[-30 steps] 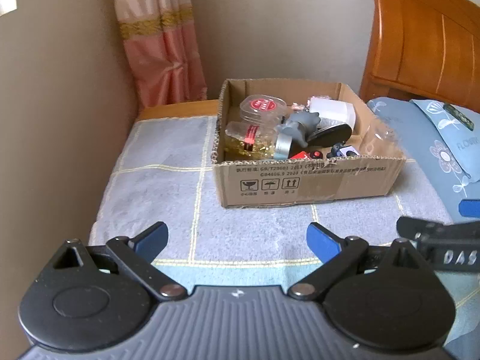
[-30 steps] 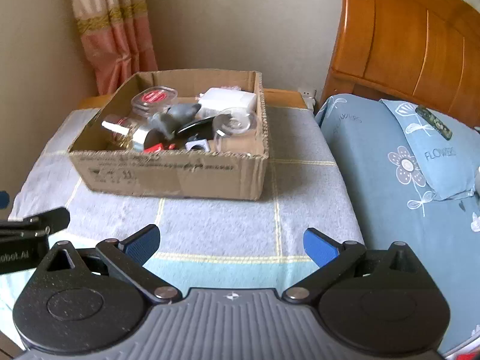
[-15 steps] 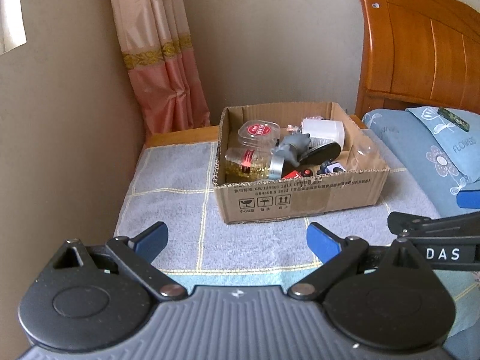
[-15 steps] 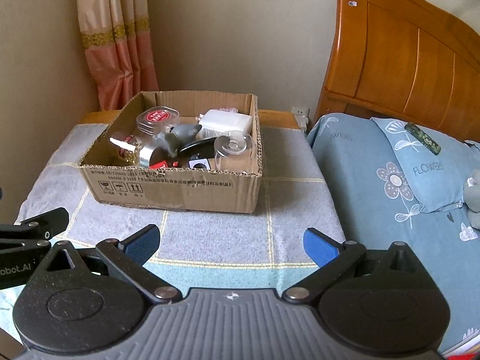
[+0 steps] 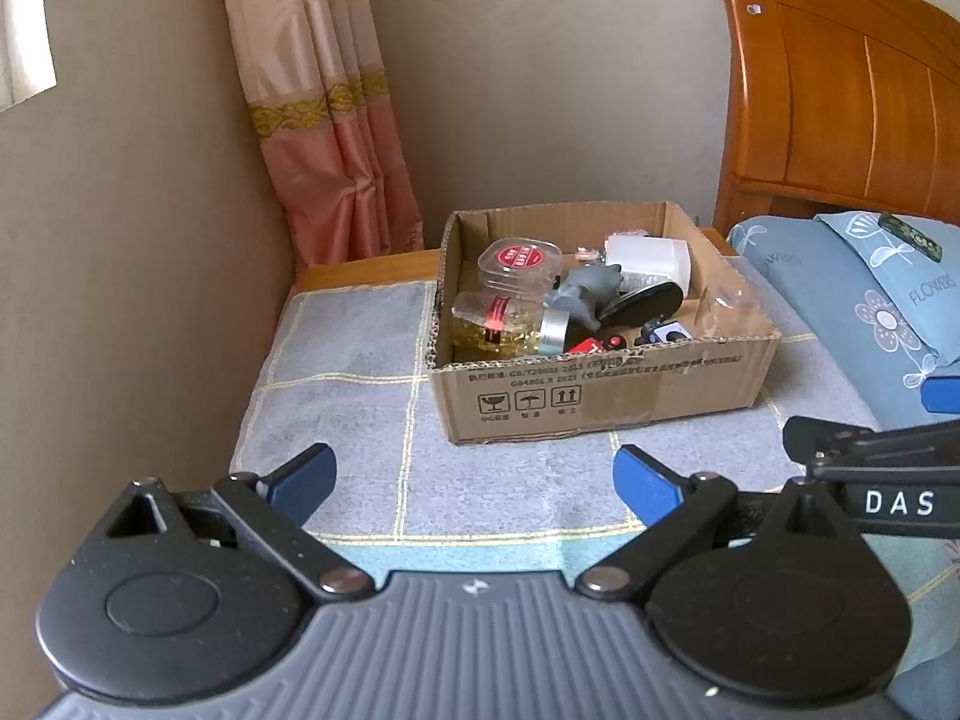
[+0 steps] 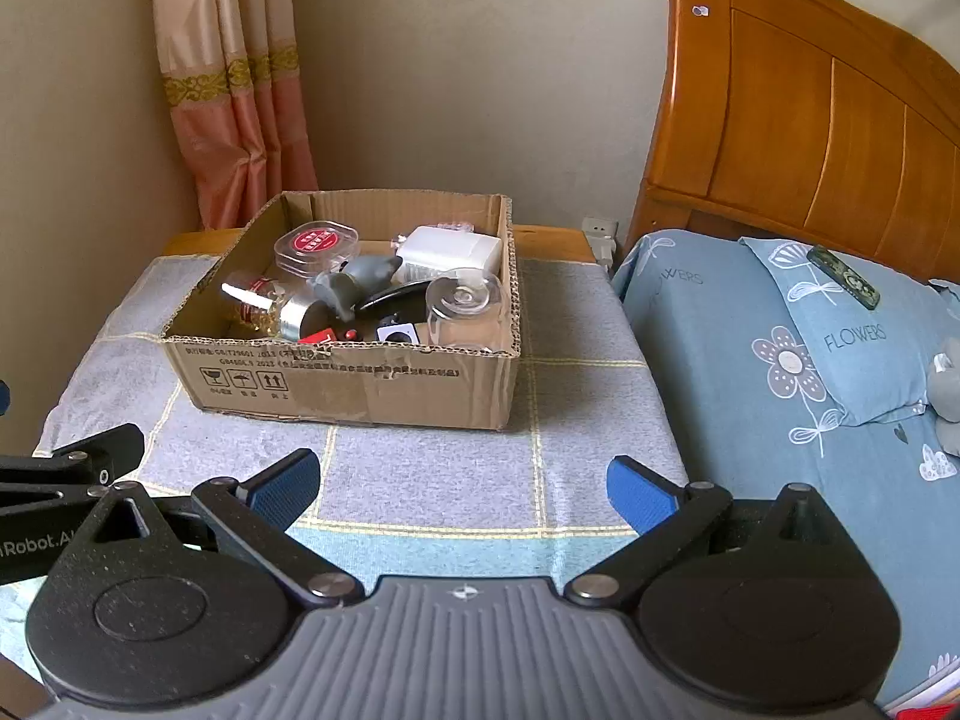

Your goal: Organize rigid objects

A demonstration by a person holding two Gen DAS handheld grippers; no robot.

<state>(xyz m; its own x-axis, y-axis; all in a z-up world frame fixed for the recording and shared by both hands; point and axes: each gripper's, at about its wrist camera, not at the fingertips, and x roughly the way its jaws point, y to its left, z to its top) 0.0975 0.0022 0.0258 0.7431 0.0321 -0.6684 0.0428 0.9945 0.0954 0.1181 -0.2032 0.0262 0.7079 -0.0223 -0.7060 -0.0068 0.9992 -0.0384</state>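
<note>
Ahead of both tools, on the towel-covered surface [image 6: 588,462], sits the cardboard box [image 6: 360,378] of jars and oddments, long axis crosswise. Left tool [image 5: 474,480] and right tool [image 6: 462,483] gape wide, empty; the box lies right of the left, left of the right.

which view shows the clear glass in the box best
The right wrist view: the clear glass stands upside down in the near right corner of the cardboard box, with base and side both plain. In the left wrist view the glass is farther off, faint, and partly cut by the box edge.
</note>
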